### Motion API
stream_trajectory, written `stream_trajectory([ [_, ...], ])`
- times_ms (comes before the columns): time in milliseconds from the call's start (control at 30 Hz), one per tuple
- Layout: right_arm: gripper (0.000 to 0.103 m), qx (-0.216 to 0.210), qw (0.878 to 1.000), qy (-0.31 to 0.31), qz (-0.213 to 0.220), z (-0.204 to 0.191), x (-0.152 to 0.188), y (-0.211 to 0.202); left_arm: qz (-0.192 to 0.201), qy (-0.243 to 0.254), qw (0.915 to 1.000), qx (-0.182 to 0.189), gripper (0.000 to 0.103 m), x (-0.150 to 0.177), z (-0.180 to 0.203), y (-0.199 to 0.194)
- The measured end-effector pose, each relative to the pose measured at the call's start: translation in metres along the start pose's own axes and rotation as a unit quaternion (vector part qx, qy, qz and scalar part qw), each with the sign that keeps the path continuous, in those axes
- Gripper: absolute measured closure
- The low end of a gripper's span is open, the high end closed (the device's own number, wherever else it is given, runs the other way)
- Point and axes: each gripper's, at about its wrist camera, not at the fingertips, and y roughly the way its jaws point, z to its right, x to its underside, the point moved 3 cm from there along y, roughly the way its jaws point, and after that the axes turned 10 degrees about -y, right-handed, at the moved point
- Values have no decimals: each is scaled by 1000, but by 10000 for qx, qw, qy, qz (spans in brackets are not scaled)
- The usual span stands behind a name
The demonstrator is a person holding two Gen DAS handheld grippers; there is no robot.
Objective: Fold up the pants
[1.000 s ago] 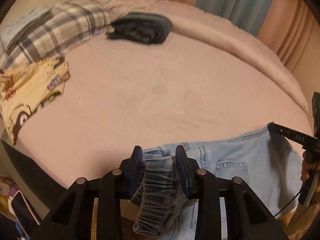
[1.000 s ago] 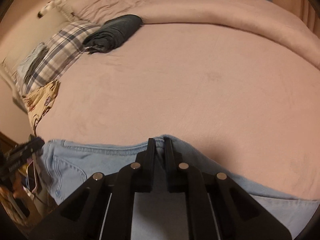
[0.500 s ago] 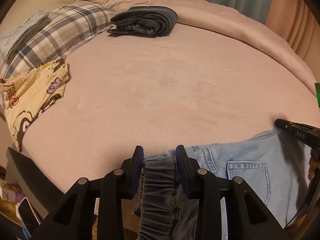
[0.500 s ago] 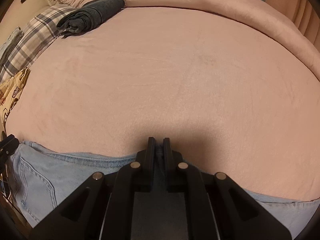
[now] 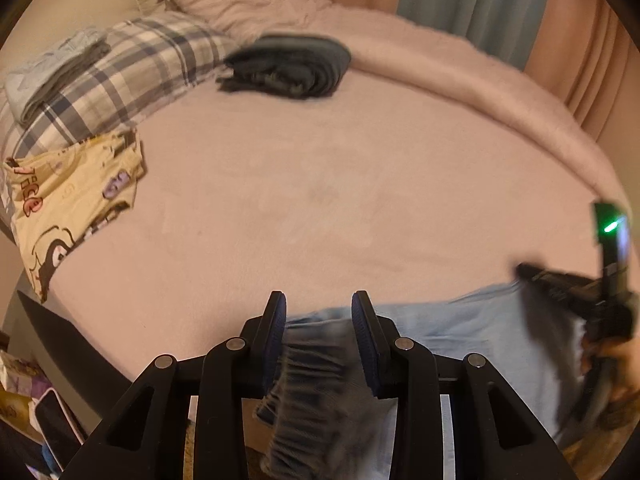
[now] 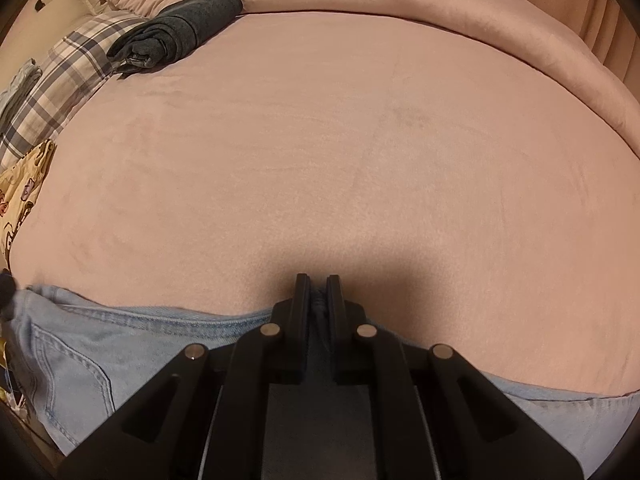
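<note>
Over the last second the light-blue jeans (image 6: 132,332) had been carried further over the near edge of the pink bed (image 6: 320,160), their bunched waistband pinched in the left claw (image 5: 318,312) and their edge clamped in the nearly closed right claw (image 6: 318,292), seemingly for spreading before folding.

Left gripper (image 5: 318,320): matte black linkage arms, silver pivot pins, blue ribbed pads (image 5: 362,332). Right gripper (image 6: 318,300): same black frame, silver pins, green LED on its body.
</note>
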Motion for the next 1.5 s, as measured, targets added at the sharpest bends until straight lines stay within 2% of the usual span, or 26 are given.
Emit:
stream_trajectory([
  [100, 95, 52, 10000, -10, -14, 0, 0, 1, 162, 9, 9992, 352, 67, -5, 8, -20],
  [200, 95, 103, 9999, -7, -6, -1, 0, 2, -17, 139, 9981, 602, 67, -3, 19, -16],
  [300, 95, 128, 9999, -6, 3, -1, 0, 2, -423, 231, 9978, 462, 70, 9, 26, 12],
  [367, 95, 128, 9999, -18, 3, -1, 0, 2, -718, 226, 9970, 157, 74, 21, 22, 38],
  [433, 95, 105, 9999, -8, 10, 0, 0, 2, -605, 345, 9976, -52, 78, 24, 19, 46],
  [667, 95, 6, 9999, 75, 99, 3, 1, 0, -592, 418, 9973, -146, 78, 27, 23, 51],
  [867, 77, -258, 9983, 418, 312, 18, 4, -26, -569, 433, 9973, -136, 78, 25, 19, 51],
  [967, 73, -249, 9975, 489, 453, 27, 8, -50, -562, 388, 9976, -104, 78, 28, 19, 50],
  [1067, 73, -256, 9978, 450, 402, 28, 15, -64, -524, 354, 9980, -66, 78, 29, 19, 46],
  [1200, 75, -536, 9977, 349, 227, 17, 29, -59, -506, 364, 9981, -34, 78, 29, 19, 44],
  [1333, 76, -251, 9990, 334, -152, 14, 38, -26, -497, 362, 9981, -19, 78, 29, 20, 44],
  [1500, 76, -218, 9989, 417, 50, 16, 40, -24, -513, 360, 9980, -29, 78, 29, 20, 44],
])
